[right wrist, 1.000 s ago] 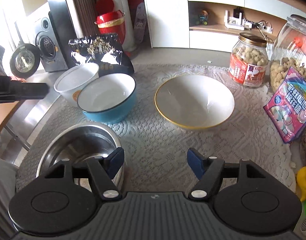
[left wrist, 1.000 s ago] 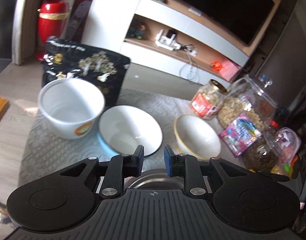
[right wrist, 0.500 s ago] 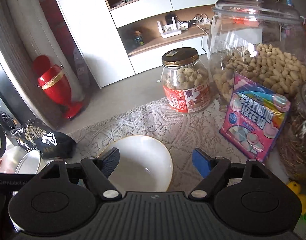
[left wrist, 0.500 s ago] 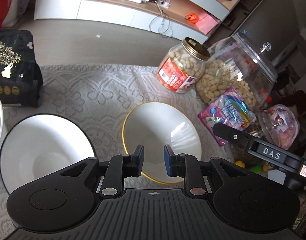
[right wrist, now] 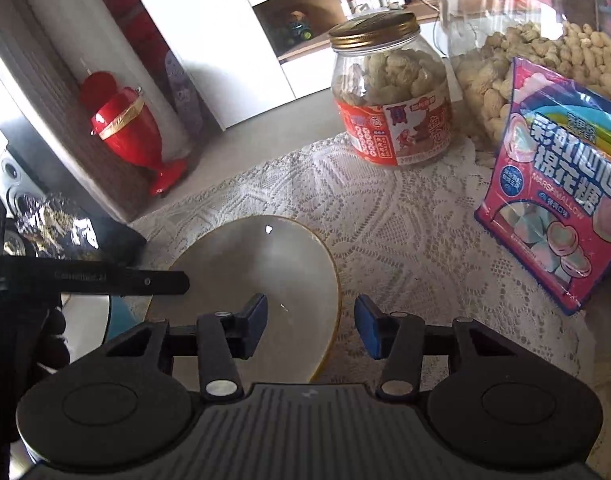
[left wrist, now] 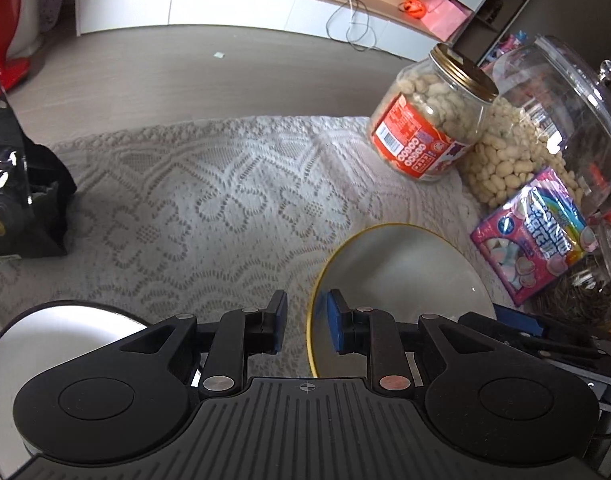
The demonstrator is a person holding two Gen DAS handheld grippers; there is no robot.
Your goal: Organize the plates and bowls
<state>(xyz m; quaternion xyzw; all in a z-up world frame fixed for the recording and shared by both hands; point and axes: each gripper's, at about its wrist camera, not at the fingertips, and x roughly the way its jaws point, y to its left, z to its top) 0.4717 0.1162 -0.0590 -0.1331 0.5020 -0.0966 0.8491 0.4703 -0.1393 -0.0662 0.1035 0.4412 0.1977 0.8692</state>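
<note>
Black claw (left wrist: 304, 323), blue fingertips (left wrist: 334, 320)

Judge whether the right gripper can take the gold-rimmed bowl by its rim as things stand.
Probably yes: the right gripper is open, its fingers straddling the near right rim of the gold-rimmed bowl, with nothing between them.

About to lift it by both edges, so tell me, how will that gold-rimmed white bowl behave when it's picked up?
The gold-rimmed white bowl looks glazed and glossy, so it may slip between the pads. It seems rigid ceramic, probably chippable if knocked. Each open tool, left tool and right tool, straddles a thin rim, so it could tilt.
</note>
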